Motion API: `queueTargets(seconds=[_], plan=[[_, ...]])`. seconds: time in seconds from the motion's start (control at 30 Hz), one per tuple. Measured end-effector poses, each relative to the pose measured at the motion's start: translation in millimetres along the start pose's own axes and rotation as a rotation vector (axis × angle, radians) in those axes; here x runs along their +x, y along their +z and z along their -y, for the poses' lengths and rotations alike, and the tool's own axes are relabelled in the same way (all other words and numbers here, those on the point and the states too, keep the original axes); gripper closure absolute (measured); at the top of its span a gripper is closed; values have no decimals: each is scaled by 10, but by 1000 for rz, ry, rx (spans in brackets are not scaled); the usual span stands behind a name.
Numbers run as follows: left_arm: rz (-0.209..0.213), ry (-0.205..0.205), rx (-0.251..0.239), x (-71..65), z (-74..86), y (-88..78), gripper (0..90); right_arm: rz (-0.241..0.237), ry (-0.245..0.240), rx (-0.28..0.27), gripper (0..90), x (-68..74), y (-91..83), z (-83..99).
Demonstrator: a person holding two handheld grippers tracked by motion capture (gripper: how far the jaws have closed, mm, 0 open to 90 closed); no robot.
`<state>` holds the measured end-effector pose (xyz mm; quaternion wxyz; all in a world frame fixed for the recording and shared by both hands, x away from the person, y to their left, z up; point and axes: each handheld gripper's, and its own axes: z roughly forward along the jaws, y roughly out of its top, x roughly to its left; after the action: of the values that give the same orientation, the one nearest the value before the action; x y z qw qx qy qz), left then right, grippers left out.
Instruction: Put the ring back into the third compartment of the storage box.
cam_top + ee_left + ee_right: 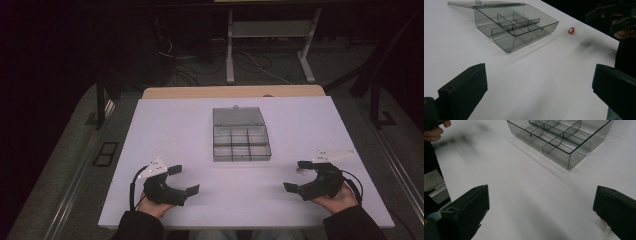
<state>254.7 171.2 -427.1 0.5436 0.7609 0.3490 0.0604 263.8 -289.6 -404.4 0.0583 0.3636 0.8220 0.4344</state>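
two sets of tongs rest low on the white worktop (pixel 165 130), one at each near corner, both gaping wide with nothing between their jaws. the left tongs (pixel 183 179) sit at the near left, the right tongs (pixel 297 175) at the near right. a smoky clear compartment box (pixel 241 141) stands in the middle, farther from the person, its lid (pixel 238 116) thrown back flat behind it and the divided cells looking bare.

the thing in hand appears to be a small red ring (pixel 571 30), lying on the worktop just beside the far jaw of the right tongs and well apart from the left ones. from the left gripper view it sits to the right of the box, between the box and the other hand. it is round, so it offers no long axis to line up with. the right tongs are plainly nearer; the ring lies just ahead and a touch inward of them, with the box beyond it toward the centre, so a short forward reach by the right hand looks the likely move.
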Motion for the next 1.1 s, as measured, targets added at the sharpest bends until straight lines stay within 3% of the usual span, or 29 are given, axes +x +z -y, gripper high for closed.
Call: queueTargets(seconds=[0.47, 1.1], plan=[[0, -2, -3, 2, 2, 2, 0, 22, 17, 17, 0, -139, -95, -34], [11, -23, -16, 20, 3, -10, 0, 35, 42, 106, 0, -385, -116, -79]])
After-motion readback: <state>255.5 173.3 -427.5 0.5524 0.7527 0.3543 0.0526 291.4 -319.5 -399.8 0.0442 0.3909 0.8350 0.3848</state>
